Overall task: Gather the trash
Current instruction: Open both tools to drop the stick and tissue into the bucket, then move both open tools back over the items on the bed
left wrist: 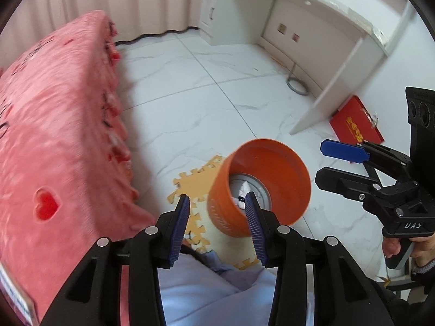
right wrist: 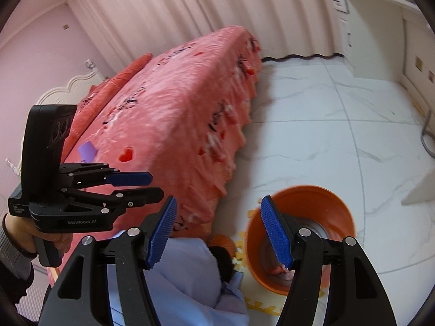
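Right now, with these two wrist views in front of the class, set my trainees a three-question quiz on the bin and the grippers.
1. True or false: the orange bin stands on the bed.
2. What does the left gripper hold? A) crumpled paper B) nothing C) the bin's rim
3. Fill in: some white crumpled trash lies inside the ____.

Key:
1. False. It is on the floor, partly over a yellow foam mat beside the bed.
2. B. Its fingers are apart with nothing between them; the right gripper is open and empty too.
3. Bin.
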